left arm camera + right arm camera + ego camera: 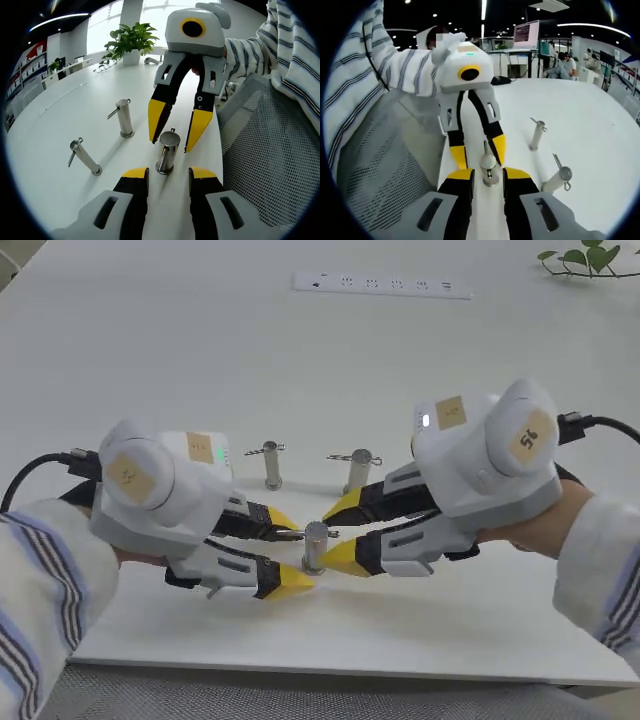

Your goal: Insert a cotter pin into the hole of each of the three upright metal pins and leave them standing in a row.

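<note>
Two pins [272,465] [358,470] done, third pin [315,545] by the bench's [300,340] front edge
Left claw [297,554] and right claw [488,172] both spread around it; cotter pin [286,534] looks half in, one bump could tip it.

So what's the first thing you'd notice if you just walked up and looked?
Probably the left gripper and right gripper, whose yellow-tipped jaws point at each other around one near pin close to the front edge of the white table. Behind it stand a far-left pin and a far-right pin, each with a cotter pin through its top.
</note>
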Available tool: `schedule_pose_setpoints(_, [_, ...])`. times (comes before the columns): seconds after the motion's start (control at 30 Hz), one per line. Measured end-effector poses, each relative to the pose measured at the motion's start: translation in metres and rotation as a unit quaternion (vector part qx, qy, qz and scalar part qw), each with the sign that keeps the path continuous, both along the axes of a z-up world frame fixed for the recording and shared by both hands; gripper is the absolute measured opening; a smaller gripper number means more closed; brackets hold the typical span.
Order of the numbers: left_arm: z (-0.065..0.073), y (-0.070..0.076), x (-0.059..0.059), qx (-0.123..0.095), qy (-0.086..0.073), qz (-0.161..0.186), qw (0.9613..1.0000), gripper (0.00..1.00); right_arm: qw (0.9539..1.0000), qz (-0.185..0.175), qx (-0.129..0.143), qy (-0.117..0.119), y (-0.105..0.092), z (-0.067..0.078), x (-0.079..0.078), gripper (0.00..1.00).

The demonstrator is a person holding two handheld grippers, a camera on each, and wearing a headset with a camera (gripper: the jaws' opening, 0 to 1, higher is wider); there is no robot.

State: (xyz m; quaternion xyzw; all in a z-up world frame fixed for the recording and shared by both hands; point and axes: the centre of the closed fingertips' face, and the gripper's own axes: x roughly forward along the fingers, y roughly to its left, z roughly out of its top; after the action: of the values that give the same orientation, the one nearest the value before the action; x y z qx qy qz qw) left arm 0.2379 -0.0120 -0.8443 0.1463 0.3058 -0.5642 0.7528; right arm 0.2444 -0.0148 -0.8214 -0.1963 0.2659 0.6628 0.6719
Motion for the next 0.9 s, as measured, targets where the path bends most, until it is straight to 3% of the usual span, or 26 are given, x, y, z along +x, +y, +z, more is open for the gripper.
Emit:
schedule_pose_setpoints(0.07, [0.002,0.005,-0.004,-0.001,0.003,0.000,1.0000,0.39,1.0000,-0.001,0.003,0.005,0.002,-0.001,0.000,0.24])
schedule_pose_setpoints(0.2, [0.009,0.012,-0.013,-0.026,0.029,0.014,0.9991,0.51,1.0000,0.001,0.003,0.006,0.004,-0.005,-0.001,0.26])
schedule_pose_setpoints(0.33, [0.010,0.021,-0.018,-0.023,0.030,0.028,0.9989,0.62,0.9999,0.002,0.007,0.010,0.007,-0.008,-0.001,0.26])
schedule_pose_setpoints(0.53, [0.015,0.034,-0.018,-0.037,0.037,0.072,0.9960,0.66,0.9999,0.006,0.009,0.007,0.011,-0.010,-0.001,0.27])
schedule_pose_setpoints(0.57, [0.017,0.036,-0.021,-0.050,0.055,0.087,0.9935,0.66,0.9999,0.007,0.009,0.006,0.012,-0.011,-0.001,0.27])
schedule_pose_setpoints(0.6, [0.018,0.036,-0.022,-0.053,0.057,0.087,0.9932,0.65,0.9999,0.007,0.008,0.007,0.012,-0.012,-0.001,0.27])
schedule_pose_setpoints(0.73, [0.025,0.047,-0.018,-0.065,0.046,0.110,0.9907,0.71,0.9999,0.010,0.008,0.005,0.014,-0.013,-0.001,0.27])
schedule_pose_setpoints(0.83, [0.028,0.056,-0.016,-0.061,0.038,0.121,0.9900,0.74,0.9999,0.011,0.007,0.005,0.016,-0.016,-0.001,0.27])
schedule_pose_setpoints(0.9, [0.030,0.058,-0.019,-0.063,0.050,0.123,0.9892,0.74,0.9999,0.009,0.007,0.006,0.017,-0.018,-0.001,0.27])
